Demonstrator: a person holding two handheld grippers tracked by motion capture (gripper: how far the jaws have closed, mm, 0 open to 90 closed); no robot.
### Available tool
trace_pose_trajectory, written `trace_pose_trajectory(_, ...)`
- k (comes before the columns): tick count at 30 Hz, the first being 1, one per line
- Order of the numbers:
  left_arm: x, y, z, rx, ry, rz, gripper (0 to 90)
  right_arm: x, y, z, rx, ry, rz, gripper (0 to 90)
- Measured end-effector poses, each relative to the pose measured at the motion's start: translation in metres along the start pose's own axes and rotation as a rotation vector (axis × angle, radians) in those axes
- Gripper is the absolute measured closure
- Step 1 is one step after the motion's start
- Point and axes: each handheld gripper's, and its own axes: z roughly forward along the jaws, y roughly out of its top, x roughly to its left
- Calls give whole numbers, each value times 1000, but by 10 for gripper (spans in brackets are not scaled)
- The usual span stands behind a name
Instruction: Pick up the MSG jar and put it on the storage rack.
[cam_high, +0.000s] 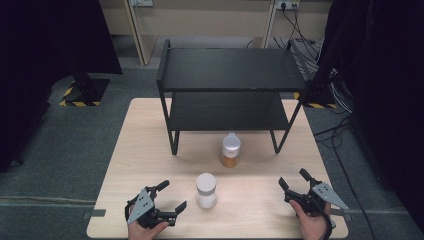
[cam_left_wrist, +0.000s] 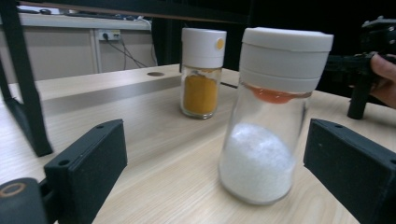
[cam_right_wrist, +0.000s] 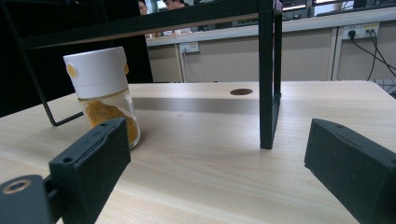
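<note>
Both claws sit wide apart and hold nothing. From my seat I see the left claw low on the surface, its jaws facing the white-powder jar, which stands upright just beside it, untouched. That jar looms between the jaws in the left gripper view. Over at the near right corner waits the right claw. Farther back, the orange-powder jar stands before the black shelf rack.

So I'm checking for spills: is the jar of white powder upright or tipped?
Upright. The white-powder jar stands on its base on the table, white cap on top, powder settled at the bottom.
</note>
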Motion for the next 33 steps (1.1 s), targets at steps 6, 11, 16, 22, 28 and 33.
trace_pose_trajectory(6, -1, 3, 2, -8, -26, 13, 52, 0, 0, 0, 1, -1, 5, 71)
trace_pose_trajectory(11, 0, 7, 7, -1, -56, 24, 51, 0, 0, 0, 2, -1, 10, 71)
trace_pose_trajectory(16, 1, 11, 15, 6, -89, 32, 52, 0, 0, -1, -1, -1, 12, 71)
trace_pose_trajectory(22, -2, 18, 26, 13, -122, 49, 54, 0, 1, 0, 4, -2, 7, 71)
trace_pose_trajectory(28, -6, 22, 39, 21, -129, 51, 58, 0, 0, 0, 3, -2, 7, 71)
trace_pose_trajectory(33, -8, 26, 48, 18, -137, 51, 65, 0, 0, 0, 3, -2, 12, 71)
